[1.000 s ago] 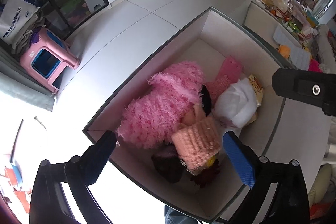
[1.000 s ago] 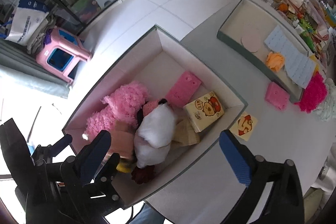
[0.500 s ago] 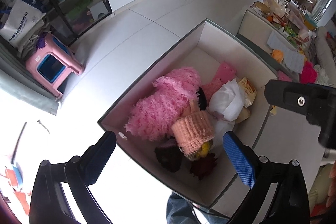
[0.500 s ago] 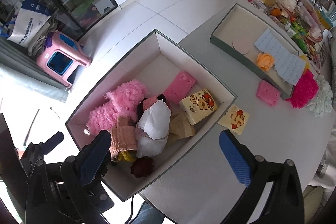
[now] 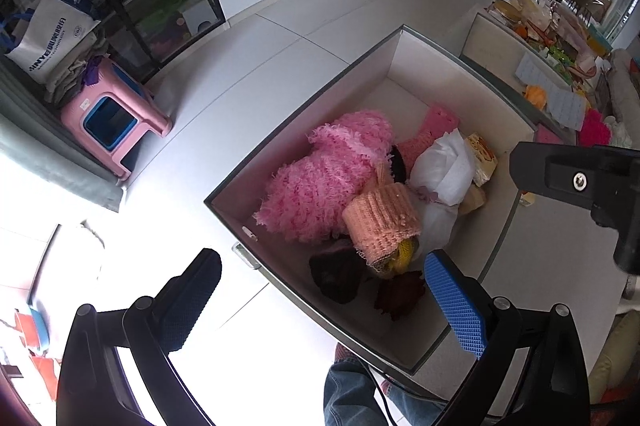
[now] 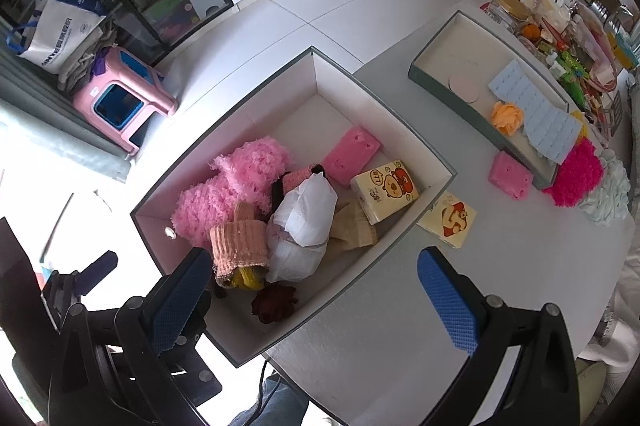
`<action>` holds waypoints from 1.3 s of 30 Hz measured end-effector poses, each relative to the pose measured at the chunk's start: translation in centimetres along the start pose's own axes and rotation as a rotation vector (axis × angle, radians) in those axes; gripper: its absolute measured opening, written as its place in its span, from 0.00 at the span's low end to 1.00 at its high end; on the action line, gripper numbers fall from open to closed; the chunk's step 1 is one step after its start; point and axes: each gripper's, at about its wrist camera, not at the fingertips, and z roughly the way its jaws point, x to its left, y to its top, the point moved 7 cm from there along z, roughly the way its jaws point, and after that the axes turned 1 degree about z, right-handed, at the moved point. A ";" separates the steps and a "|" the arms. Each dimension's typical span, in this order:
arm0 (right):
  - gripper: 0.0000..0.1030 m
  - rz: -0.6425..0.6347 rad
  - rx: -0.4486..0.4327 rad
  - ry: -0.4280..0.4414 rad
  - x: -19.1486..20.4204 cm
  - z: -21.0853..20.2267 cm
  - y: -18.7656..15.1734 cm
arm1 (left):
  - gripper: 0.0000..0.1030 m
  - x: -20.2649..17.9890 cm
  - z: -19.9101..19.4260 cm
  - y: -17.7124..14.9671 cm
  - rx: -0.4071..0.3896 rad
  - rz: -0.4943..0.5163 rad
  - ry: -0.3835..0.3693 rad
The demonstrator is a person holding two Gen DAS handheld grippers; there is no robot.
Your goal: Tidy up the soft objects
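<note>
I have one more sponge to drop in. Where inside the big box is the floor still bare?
The big box has bare floor at its far corner, bordered by the two far walls, the fluffy pink item and the pink sponge. The near half is crowded: knitted pouch, white bag, tissue pack. A bare strip remains beside the dark red flower.

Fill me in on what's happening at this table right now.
A person is sorting soft things into a big box with two handheld grippers. The left gripper and right gripper both hang open and empty above its near end. Inside lie a fluffy pink piece, a knitted pink pouch, a white bag and a tissue pack. A pink sponge and a second tissue pack lie on the table outside the box.
</note>
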 end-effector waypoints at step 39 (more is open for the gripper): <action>1.00 -0.013 -0.010 -0.009 0.2 -1.0 -0.1 | 0.99 0.4 -0.4 -0.3 0.002 0.005 0.007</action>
